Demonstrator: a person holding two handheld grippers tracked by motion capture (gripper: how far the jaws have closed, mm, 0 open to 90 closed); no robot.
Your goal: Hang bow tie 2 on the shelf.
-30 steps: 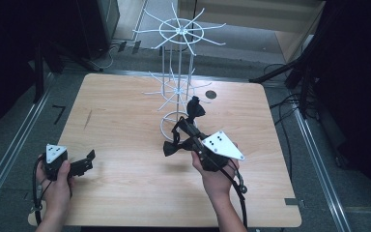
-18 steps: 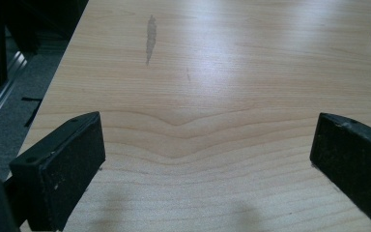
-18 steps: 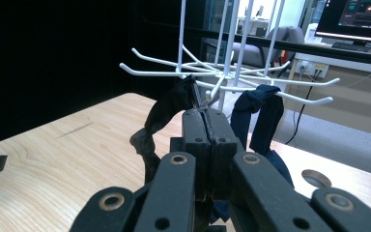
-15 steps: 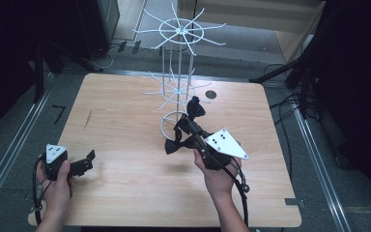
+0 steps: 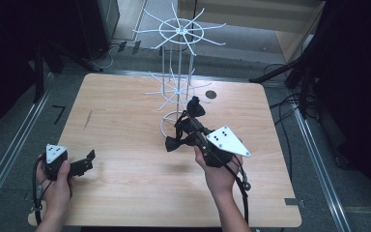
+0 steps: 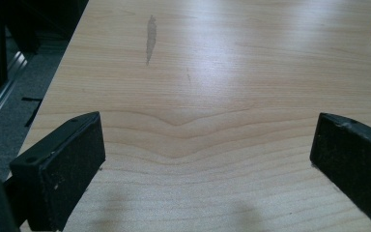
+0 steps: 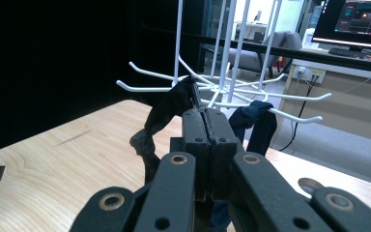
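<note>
Fingers of the right gripper (image 7: 206, 126) are pressed together on a black cloth item (image 5: 186, 126), apparently a pair of dark socks or similar, held up just beside the lower hooks of the rack; in the right gripper view one dark piece drapes to the left of the closed fingers and another hangs to their right, near a hook. Fingers (image 6: 58, 166) of the left gripper (image 5: 79, 165) stand wide apart with nothing between them, low over the front-left part of the surface.

One wooden surface (image 5: 125, 121) carries everything. On it stands one white wire rack (image 5: 178, 72) with two tiers of radiating hooks, an upper wheel and a lower one, on a ring base toward the far middle. Two hands come in from the near edge: the left hand (image 5: 55, 186) at the front-left corner, the right hand (image 5: 217, 171) near the centre. Each gripper bears one grey three-cornered plate (image 5: 227, 140). One small dark round disc (image 5: 210, 94) lies on the surface beyond the rack, to its right. One greyish streak (image 6: 150, 38) marks the wood on the left side.
</note>
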